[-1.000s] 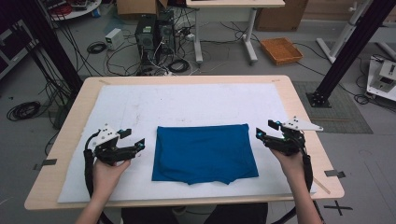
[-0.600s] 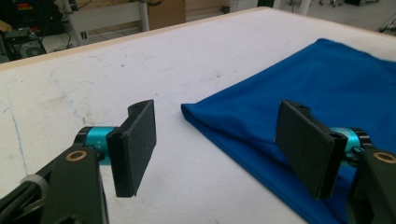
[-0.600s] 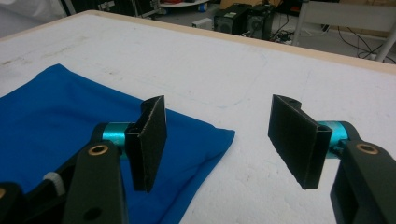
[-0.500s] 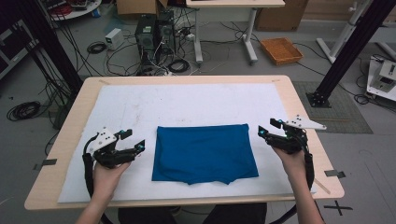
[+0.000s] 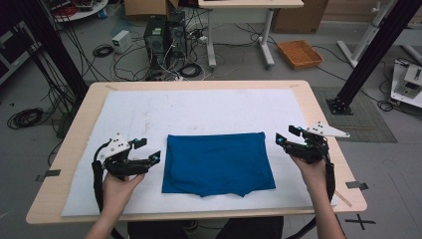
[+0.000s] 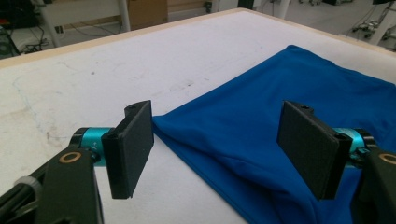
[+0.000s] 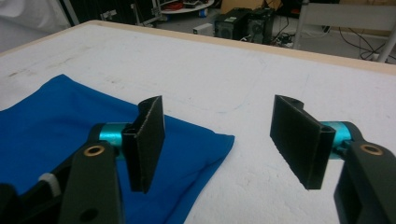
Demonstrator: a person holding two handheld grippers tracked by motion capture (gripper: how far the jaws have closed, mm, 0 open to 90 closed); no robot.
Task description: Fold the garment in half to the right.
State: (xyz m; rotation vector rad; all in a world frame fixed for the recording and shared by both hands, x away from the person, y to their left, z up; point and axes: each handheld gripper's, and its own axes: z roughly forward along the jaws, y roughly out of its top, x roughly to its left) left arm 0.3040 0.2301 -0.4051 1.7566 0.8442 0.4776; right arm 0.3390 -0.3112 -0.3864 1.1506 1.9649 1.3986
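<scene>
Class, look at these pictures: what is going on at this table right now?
A person sits at a table with a handheld gripper in each hand. A folded blue cloth lies flat on the white mat between them. The left gripper is at the cloth's left edge, the right gripper near its far right corner. Both have open jaws, the right's just opened wider, and neither grips the cloth.

Behind the table stand two computer towers; an orange tray lies right of them, among cables.
</scene>
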